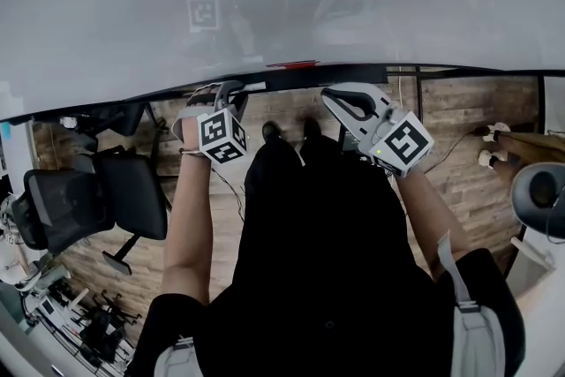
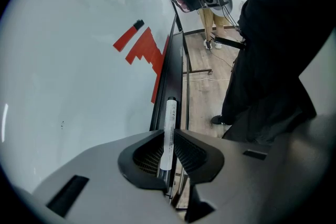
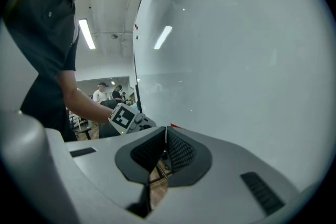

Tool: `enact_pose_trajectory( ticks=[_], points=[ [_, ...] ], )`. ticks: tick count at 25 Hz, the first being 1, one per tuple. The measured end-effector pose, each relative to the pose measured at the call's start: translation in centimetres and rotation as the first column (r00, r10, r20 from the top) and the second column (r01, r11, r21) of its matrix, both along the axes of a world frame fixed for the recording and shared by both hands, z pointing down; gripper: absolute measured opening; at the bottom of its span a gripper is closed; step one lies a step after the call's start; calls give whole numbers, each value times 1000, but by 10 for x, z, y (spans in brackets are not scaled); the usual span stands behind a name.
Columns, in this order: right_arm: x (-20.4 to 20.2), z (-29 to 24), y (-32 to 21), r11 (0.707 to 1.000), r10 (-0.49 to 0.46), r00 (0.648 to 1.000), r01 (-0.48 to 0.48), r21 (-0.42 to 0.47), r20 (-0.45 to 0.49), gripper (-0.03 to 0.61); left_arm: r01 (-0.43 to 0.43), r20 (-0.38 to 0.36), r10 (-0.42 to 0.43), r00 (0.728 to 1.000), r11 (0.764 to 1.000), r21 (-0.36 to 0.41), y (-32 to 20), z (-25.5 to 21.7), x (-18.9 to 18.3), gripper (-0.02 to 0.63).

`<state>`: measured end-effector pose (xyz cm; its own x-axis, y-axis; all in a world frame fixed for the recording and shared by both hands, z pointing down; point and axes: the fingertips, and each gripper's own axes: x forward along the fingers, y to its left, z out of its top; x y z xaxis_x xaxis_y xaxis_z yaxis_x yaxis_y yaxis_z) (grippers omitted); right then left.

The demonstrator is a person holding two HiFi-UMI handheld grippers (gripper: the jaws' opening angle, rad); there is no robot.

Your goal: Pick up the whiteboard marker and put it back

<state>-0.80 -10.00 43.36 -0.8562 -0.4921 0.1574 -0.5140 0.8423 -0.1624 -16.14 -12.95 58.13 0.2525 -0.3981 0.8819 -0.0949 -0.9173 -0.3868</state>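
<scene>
The whiteboard marker [image 2: 169, 128], white with a dark cap end, lies lengthwise along the dark tray [image 2: 171, 68] at the foot of the whiteboard [image 2: 68, 60]. My left gripper [image 2: 167, 147] points steeply down at it, and its pads sit against both sides of the marker's barrel. In the head view the left gripper [image 1: 214, 94] is at the tray ledge [image 1: 291, 77]; the marker is hidden there. My right gripper [image 3: 166, 136] is held level beside the board, jaws shut together with nothing between them. It shows to the right in the head view [image 1: 346, 100].
Red tape shapes [image 2: 144, 50] mark the board above the tray. A black office chair [image 1: 97, 199] stands on the wooden floor to the left. The person's dark clothing [image 1: 327, 260] fills the space right behind both grippers. Stand legs and cables [image 2: 210, 42] lie beyond the tray.
</scene>
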Motion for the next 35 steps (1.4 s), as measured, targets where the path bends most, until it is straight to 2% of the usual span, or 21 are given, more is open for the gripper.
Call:
enact_pose_trajectory(
  ticks=[14,20,26,29,31,33,35],
  points=[
    [1,2,0,1000,3,1000,-3,-5,5,21,0,-20,0,1000,999,-35,2,-5,4,86],
    [0,5,1,1000,-9,1000,9,-3,-18,22,9,-63,-9,998,1000,1,1,-23,6,86],
    [-11,-1,1,999,-37,999,37,15,-17,23,45,-159,-34,987,997,69,-1,-61,9,83],
    [-16,-1,1,998,-57,998,58,21,-35,21,81,-234,-55,971,991,104,-1,-84,11,75],
    [-20,-5,2,997,-69,997,71,29,-43,21,110,-302,-68,951,986,126,2,-103,13,67],
    [-25,-12,1,995,-85,996,87,44,-40,23,145,-389,-80,918,979,141,4,-124,16,52],
    [-31,-19,0,992,-105,994,107,62,-37,23,188,-489,-99,867,972,137,3,-146,18,40]
  ],
)
